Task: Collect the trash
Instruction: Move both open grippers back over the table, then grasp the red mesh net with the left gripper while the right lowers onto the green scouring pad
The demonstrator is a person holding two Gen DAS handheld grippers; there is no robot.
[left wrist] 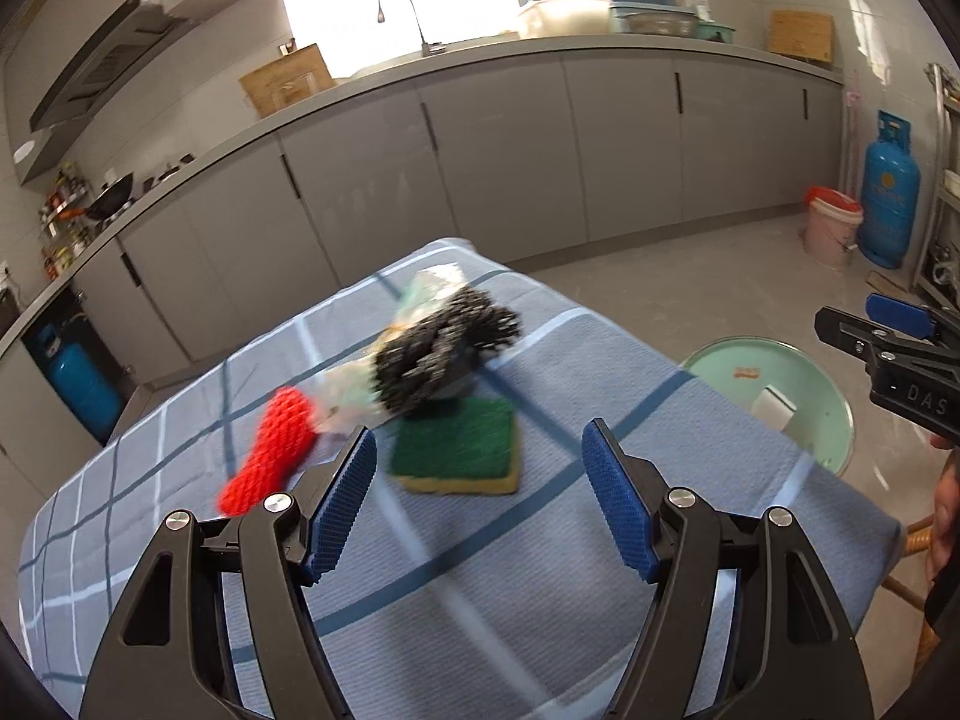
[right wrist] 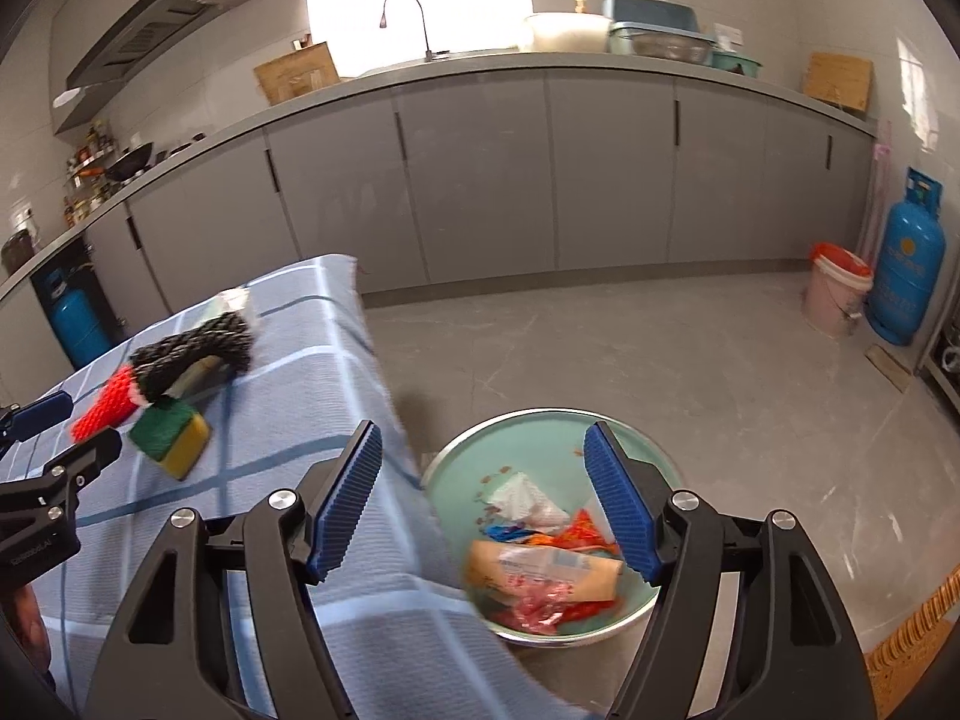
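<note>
On the blue checked tablecloth (left wrist: 540,540) lie a red foam net (left wrist: 270,450), a crumpled clear wrapper (left wrist: 354,390), a black mesh scrubber (left wrist: 444,348) and a green-and-yellow sponge (left wrist: 459,450). My left gripper (left wrist: 480,504) is open and empty just in front of the sponge. My right gripper (right wrist: 483,498) is open and empty above a mint-green bin (right wrist: 540,438) on the floor, which holds paper, wrappers and red plastic (right wrist: 540,564). The right gripper also shows at the right edge of the left wrist view (left wrist: 888,354).
The bin (left wrist: 828,414) stands on the floor beside the table's right edge. Grey kitchen cabinets (right wrist: 480,180) run along the back. A blue gas cylinder (right wrist: 912,276) and a pink bucket (right wrist: 837,288) stand at the far right.
</note>
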